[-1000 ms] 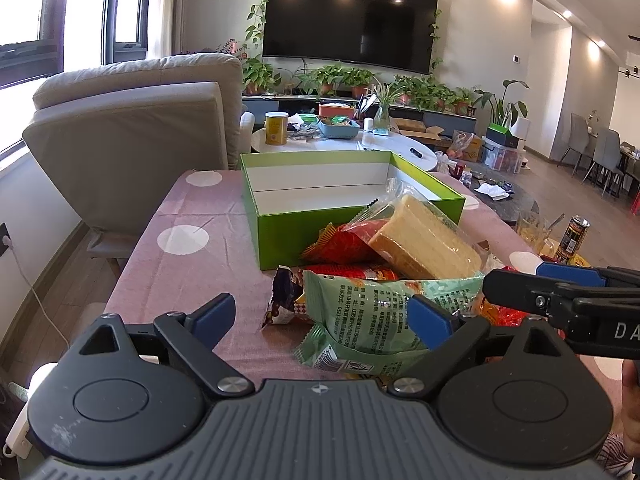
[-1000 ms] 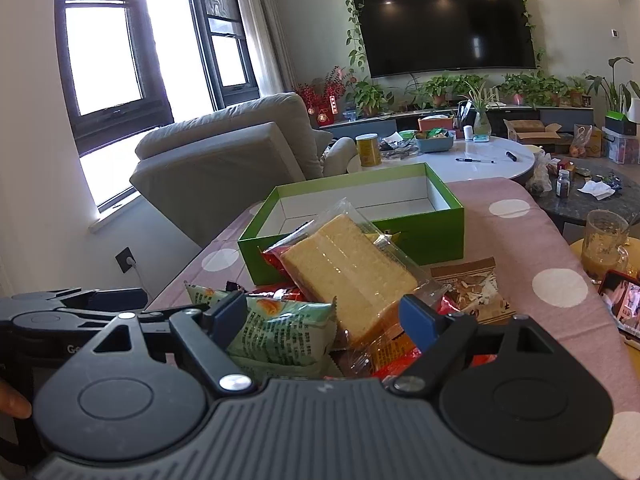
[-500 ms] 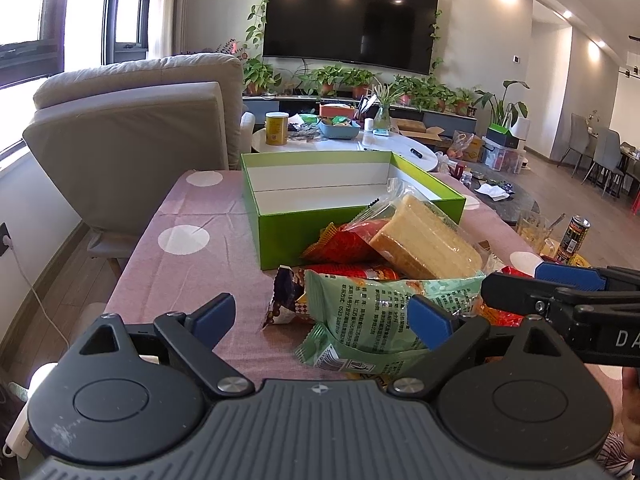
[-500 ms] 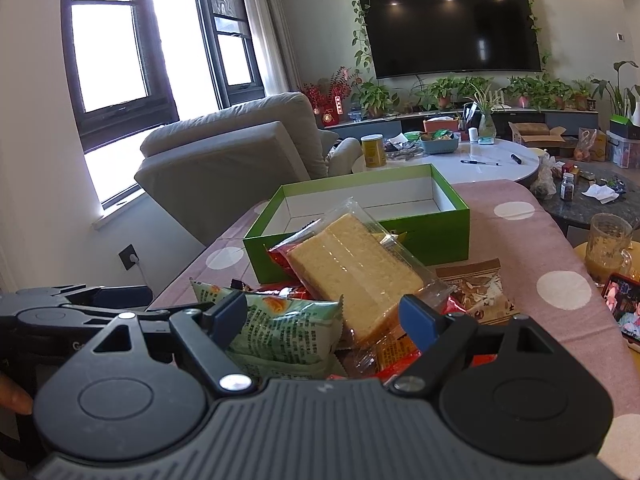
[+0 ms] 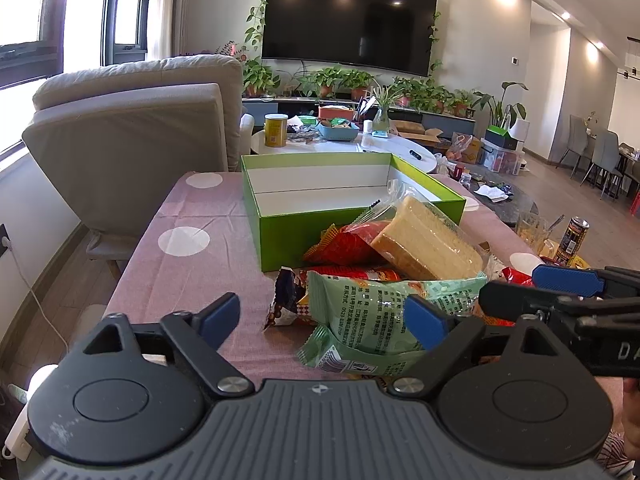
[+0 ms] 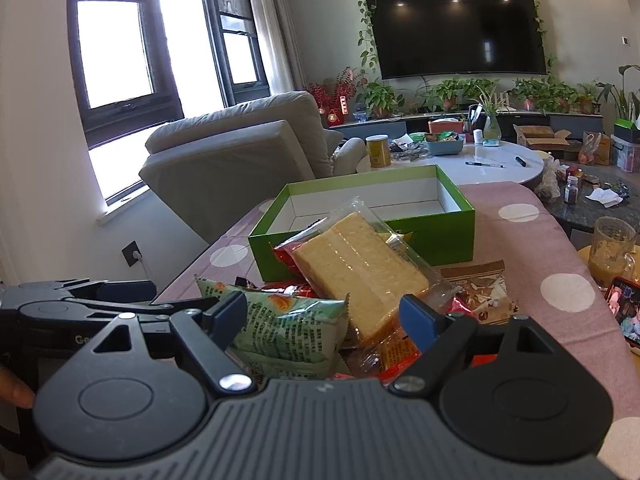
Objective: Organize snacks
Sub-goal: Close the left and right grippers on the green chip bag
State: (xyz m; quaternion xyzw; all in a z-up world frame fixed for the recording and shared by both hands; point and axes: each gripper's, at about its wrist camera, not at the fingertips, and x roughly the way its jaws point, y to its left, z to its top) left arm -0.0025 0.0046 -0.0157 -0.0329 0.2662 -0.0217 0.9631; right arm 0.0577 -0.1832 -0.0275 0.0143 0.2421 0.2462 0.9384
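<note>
A pile of snack packs lies on the pink dotted tablecloth (image 5: 192, 216) in front of an open, empty green box (image 5: 344, 192), which the right wrist view also shows (image 6: 420, 236). On top is a clear-wrapped yellow cake (image 5: 428, 240) (image 6: 360, 264). A pale green packet (image 5: 384, 312) (image 6: 288, 328) lies nearest, with red packets (image 5: 344, 244) and a brown packet (image 6: 484, 292) around. My left gripper (image 5: 324, 320) is open just before the green packet. My right gripper (image 6: 324, 316) is open before the pile, and shows at the right of the left wrist view (image 5: 568, 284).
A beige armchair (image 5: 132, 140) stands left of the table. A white round table (image 6: 500, 164) with a yellow can (image 5: 276, 130) and clutter stands behind the box. A glass mug (image 6: 612, 248), a drink can (image 5: 574, 238) and a phone (image 6: 626, 316) sit at the right.
The right gripper has crept a little forward toward the pile. The left gripper and the snacks have barely moved.
</note>
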